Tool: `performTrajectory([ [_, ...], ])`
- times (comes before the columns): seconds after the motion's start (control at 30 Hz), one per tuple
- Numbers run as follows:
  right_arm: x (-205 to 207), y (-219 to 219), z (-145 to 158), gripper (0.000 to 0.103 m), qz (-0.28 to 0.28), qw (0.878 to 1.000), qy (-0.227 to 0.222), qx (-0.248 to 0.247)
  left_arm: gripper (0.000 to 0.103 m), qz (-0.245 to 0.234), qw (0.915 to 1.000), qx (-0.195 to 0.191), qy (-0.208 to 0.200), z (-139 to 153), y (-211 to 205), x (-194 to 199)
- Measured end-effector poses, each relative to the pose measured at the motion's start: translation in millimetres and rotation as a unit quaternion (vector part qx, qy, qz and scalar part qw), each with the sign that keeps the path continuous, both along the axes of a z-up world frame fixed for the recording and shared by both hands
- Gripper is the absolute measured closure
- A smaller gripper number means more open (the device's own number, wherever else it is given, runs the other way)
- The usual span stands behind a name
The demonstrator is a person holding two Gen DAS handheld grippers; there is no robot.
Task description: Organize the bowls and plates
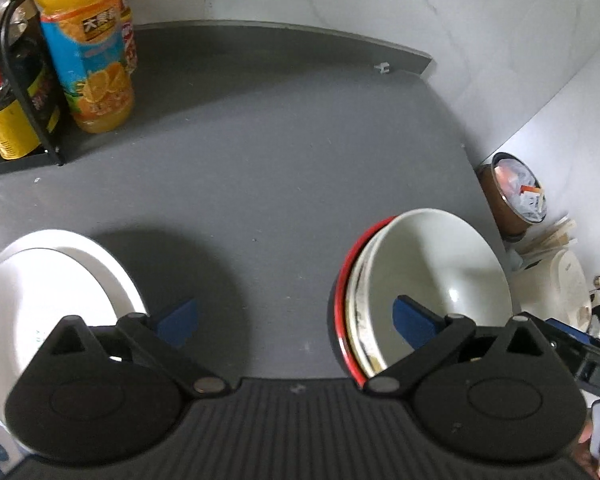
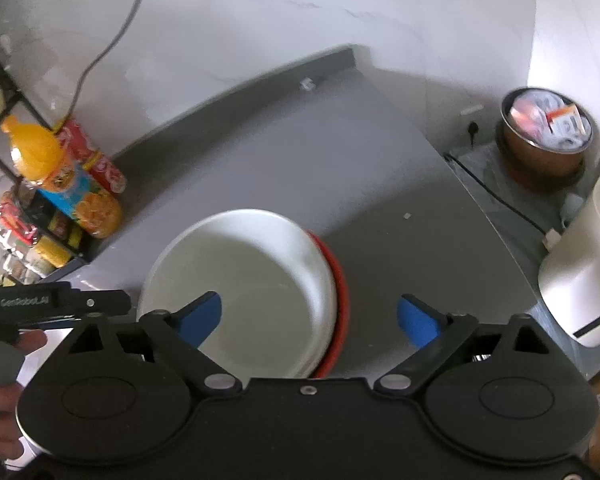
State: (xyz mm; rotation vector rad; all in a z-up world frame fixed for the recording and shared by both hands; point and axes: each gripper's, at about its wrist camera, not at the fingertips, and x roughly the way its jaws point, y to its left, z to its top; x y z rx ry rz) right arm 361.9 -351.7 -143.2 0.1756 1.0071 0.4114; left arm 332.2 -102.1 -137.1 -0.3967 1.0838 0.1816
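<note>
On the grey counter sits a stack of bowls — a white bowl nested on top, a cream one with a worn rim under it, and a red-rimmed black one at the bottom, all leaning slightly rather than sitting square. The left gripper hangs over the counter with its blue-padded fingers spread wide and nothing between them; its right finger reaches over the rim of the white bowl, though contact cannot be told. At the left edge of that view lie white plates, one on another, partly hidden by the gripper body. The right gripper is likewise released, its fingers far apart: the left one hangs over the inside of the white bowl, the right one over bare counter beyond the red rim, so the stack's right edge lies between them. Whether either pad touches the bowl cannot be told. At the back left stands an orange juice bottle beside a black wire rack of jars and bottles. Off the counter's right side are a brown bin full of scraps and a white appliance. A hand grips the other gripper's handle at the left edge of the right view.
</note>
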Motion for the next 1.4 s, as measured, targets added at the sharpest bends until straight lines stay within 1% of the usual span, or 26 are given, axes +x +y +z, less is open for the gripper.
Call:
performTrajectory([
  [0.07,7.4,-4.5,-9.9,0.021,0.004,1.0,0.019,0.007,0.001,0.005,1.0,-0.003,0.003,-3.7,-5.6,3.1],
  [0.13,12.8,-7.4,-17.5,0.024,0.007,0.999,0.03,0.007,0.002,0.013,0.9998,-0.01,0.015,-9.7,-11.9,7.5],
  [0.2,17.7,-9.1,-22.9,0.03,0.013,0.999,0.041,0.007,0.003,0.015,0.9996,-0.016,0.018,-13.9,-17.3,10.3],
  [0.33,25.0,-10.5,-31.4,0.034,0.024,0.998,0.055,0.014,0.003,0.028,0.9992,-0.006,0.028,-21.6,-26.8,14.3],
  [0.43,29.6,-8.4,-38.1,0.039,0.03,0.997,0.066,0.017,0.004,0.039,0.9987,-0.013,0.029,-28.2,-29.2,15.5],
  [0.5,32.4,-7.7,-43.0,0.042,0.031,0.997,0.075,0.02,0.008,0.044,0.9983,-0.015,0.034,-32.4,-30.2,16.1],
  [0.57,34.2,-5.9,-46.6,0.046,0.034,0.996,0.079,0.023,0.015,0.05,0.9977,-0.026,0.038,-37.1,-29.2,17.5],
  [0.6,34.9,-5.8,-48.2,0.046,0.036,0.996,0.082,0.024,0.018,0.052,0.9973,-0.031,0.04,-39.6,-29.3,18.0],
  [0.67,35.3,-4.1,-52.2,0.048,0.036,0.995,0.089,0.025,0.029,0.058,0.9964,-0.038,0.05,-44.7,-28.5,19.5],
  [0.7,35.8,-3.7,-54.0,0.051,0.036,0.995,0.092,0.025,0.032,0.059,0.996,-0.042,0.052,-47.1,-27.6,19.9],
  [0.73,36.2,-3.2,-56.0,0.054,0.036,0.995,0.094,0.025,0.038,0.061,0.9953,-0.053,0.053,-50.1,-26.3,19.9],
  [0.77,36.8,-1.7,-58.3,0.062,0.037,0.994,0.098,0.026,0.047,0.063,0.9944,-0.063,0.056,-53.1,-25.3,20.0],
  [0.8,37.5,-0.5,-60.3,0.064,0.039,0.994,0.102,0.029,0.052,0.064,0.9935,-0.071,0.062,-56.2,-24.6,20.3],
  [0.83,37.2,1.6,-61.5,0.069,0.042,0.993,0.103,0.031,0.062,0.066,0.9927,-0.077,0.066,-58.3,-25.6,20.0],
  [0.87,36.6,4.0,-61.0,0.07,0.045,0.994,0.099,0.025,0.072,0.068,0.9917,-0.086,0.067,-60.9,-25.0,19.9],
  [0.9,35.7,6.0,-60.2,0.072,0.047,0.994,0.093,0.017,0.076,0.069,0.9909,-0.095,0.067,-62.2,-24.7,19.9],
  [0.93,35.3,7.7,-59.4,0.072,0.049,0.995,0.089,0.01,0.078,0.071,0.9903,-0.1,0.066,-62.4,-24.5,19.9],
  [1.0,34.1,9.7,-57.3,0.074,0.052,0.995,0.083,0.0,0.078,0.069,0.9909,-0.094,0.066,-61.4,-25.7,20.8],
  [1.07,33.1,9.1,-54.0,0.074,0.05,0.996,0.073,0.002,0.078,0.061,0.9922,-0.087,0.066,-59.2,-28.7,21.3],
  [1.2,33.2,6.8,-41.9,0.074,0.048,0.997,0.054,0.009,0.077,0.044,0.9944,-0.086,0.044,-49.6,-28.1,20.0],
  [1.4,31.8,14.7,-22.9,0.074,0.048,0.998,0.038,0.014,0.077,0.044,0.9953,-0.084,0.022,-29.8,-18.1,16.0],
])
